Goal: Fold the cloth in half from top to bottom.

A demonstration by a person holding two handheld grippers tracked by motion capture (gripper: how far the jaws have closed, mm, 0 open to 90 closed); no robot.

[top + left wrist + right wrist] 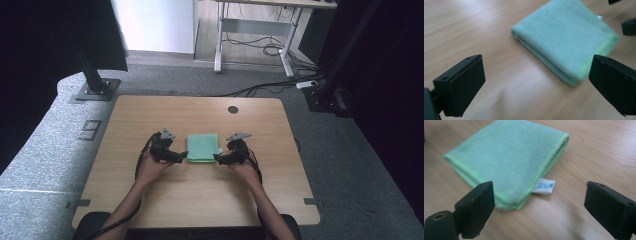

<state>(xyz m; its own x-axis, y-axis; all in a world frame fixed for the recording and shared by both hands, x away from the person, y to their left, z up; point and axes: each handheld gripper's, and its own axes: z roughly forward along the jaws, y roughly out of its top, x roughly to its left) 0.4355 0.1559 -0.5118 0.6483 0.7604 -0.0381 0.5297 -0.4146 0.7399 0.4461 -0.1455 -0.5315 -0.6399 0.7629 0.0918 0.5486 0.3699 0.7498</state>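
Green cloth (509, 157) w/ white tag (544, 186), print too blurred to read.

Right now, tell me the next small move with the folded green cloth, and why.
Probably ease the right gripper forward onto the cloth's near corner and close. Its jaws stand open, with that corner and the white tag just ahead. The left gripper is open too, off the cloth.

The wooden counter (150, 107) is standing on grey carpet (345, 165). Beyond the counter, a white-legged desk (255, 35) is sheltering loose cables (260, 47). Left of the counter, a black post (92, 72) is rising from its base plate; dark curtains (385, 75) are hanging right of the counter.
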